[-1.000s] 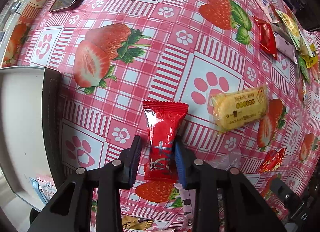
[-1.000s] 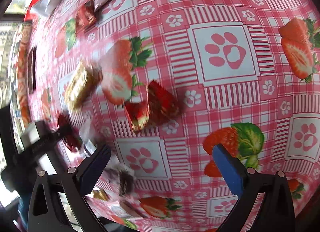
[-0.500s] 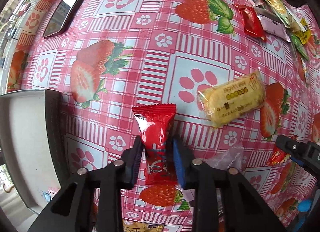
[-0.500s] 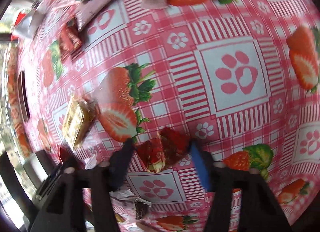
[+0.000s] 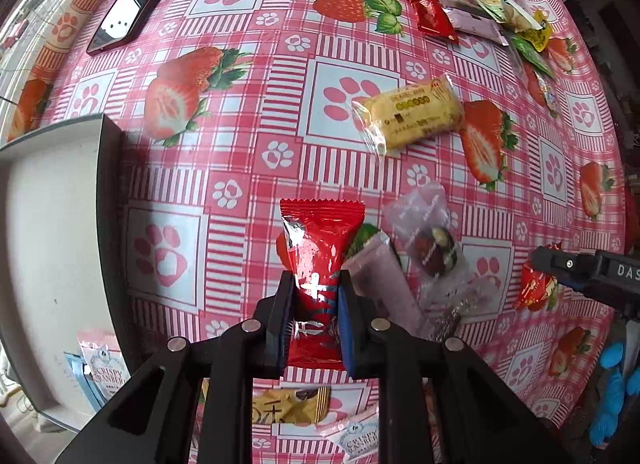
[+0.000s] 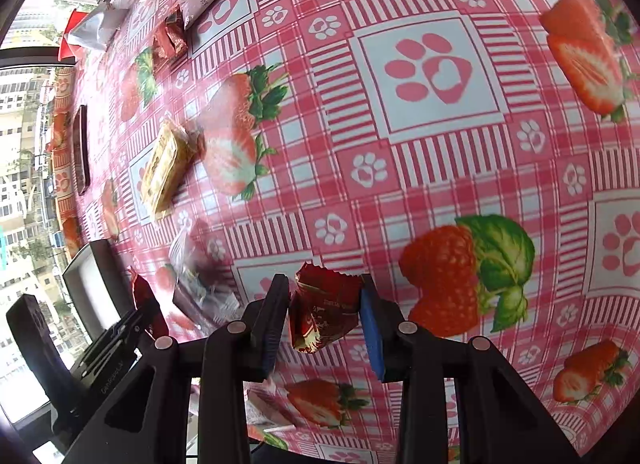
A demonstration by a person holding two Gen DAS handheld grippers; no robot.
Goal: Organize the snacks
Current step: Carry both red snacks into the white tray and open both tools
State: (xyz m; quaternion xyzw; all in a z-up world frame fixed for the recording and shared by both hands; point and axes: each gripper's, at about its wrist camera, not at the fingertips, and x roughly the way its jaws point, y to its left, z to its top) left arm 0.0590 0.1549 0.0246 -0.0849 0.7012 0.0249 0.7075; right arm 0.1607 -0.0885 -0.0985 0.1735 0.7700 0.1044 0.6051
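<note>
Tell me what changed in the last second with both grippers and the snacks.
The left gripper closed on the long red packet. The right gripper came in wide open and narrowed around the crumpled red snack; contact is unclear. The yellow biscuit pack and phone stayed put.

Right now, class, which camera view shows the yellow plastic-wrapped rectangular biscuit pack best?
The left wrist view: the yellow plastic-wrapped rectangular biscuit pack lies face-up, whole and sharp, its printed label showing. The right wrist view catches it only edge-on, small and blurred near the left margin.

2 grippers (image 5: 314, 318) (image 6: 324, 322), 1 phone (image 5: 134, 5), 1 yellow cake packet (image 5: 412, 115), 1 grey tray (image 5: 52, 248), 3 red snack packets (image 5: 320, 248) (image 5: 434, 17) (image 6: 326, 310) on the tabletop (image 5: 260, 103).
</note>
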